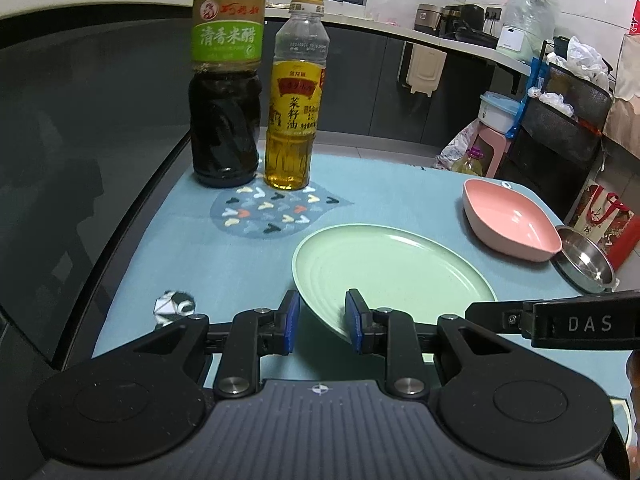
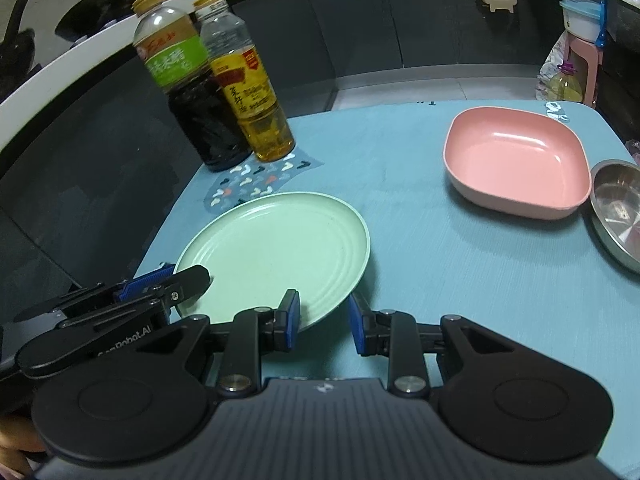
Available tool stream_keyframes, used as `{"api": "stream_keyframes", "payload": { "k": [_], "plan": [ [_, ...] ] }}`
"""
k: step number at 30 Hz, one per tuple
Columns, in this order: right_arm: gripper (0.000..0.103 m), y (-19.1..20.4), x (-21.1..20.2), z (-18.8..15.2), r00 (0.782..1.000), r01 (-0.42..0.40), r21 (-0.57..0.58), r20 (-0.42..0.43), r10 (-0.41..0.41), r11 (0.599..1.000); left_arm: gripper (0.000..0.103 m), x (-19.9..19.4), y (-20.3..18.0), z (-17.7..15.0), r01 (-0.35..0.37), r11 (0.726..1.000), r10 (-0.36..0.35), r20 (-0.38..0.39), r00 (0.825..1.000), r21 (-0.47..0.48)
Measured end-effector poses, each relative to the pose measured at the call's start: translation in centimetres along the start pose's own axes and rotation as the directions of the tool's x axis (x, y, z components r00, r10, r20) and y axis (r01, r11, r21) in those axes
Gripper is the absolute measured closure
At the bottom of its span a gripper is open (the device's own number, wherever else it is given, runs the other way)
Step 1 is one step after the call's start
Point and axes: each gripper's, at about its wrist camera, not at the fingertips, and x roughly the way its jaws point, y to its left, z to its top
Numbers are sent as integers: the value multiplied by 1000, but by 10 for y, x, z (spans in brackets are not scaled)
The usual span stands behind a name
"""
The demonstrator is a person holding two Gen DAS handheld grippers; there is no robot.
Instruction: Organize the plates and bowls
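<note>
- Three dishes sit on the light blue table cover (image 2: 460,280): a round pale green plastic plate (image 2: 276,252) at the near left, a square pink plastic bowl (image 2: 516,164) at the far right, and a round stainless steel bowl (image 2: 618,212) at the right edge.
- Pink bowl and steel bowl stand just beside each other, rims close or touching; both are well apart from the green plate.
- Left gripper (image 1: 322,322): jaws spread, with blue fingertips (image 1: 354,316) straddling the plate's near-left rim. One pad lies outside the rim, the other over the plate's inner surface. The rim is not pinched.
- Right gripper (image 2: 323,322): jaws spread, straddling the plate's near-right rim, one pad over the plate and one over the cloth. No grip on the rim is visible.
- Both grippers sit side by side at the plate's near edge.
- A dark vinegar bottle with a green label (image 1: 226,80) and a yellow oil bottle (image 1: 294,100) stand upright, touching, at the table's far-left corner, beyond the plate.
- A grey patterned patch (image 1: 272,210) lies between the bottles and the plate.
</note>
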Motion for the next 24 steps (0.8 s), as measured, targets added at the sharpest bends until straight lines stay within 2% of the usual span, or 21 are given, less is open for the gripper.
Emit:
{"api": "stream_keyframes", "payload": {
  "k": [24],
  "plan": [
    [99, 17, 19, -13, 998, 20, -35, -65, -22, 999, 80, 7, 23, -23, 7, 999, -10, -45, 999, -54]
  ]
}}
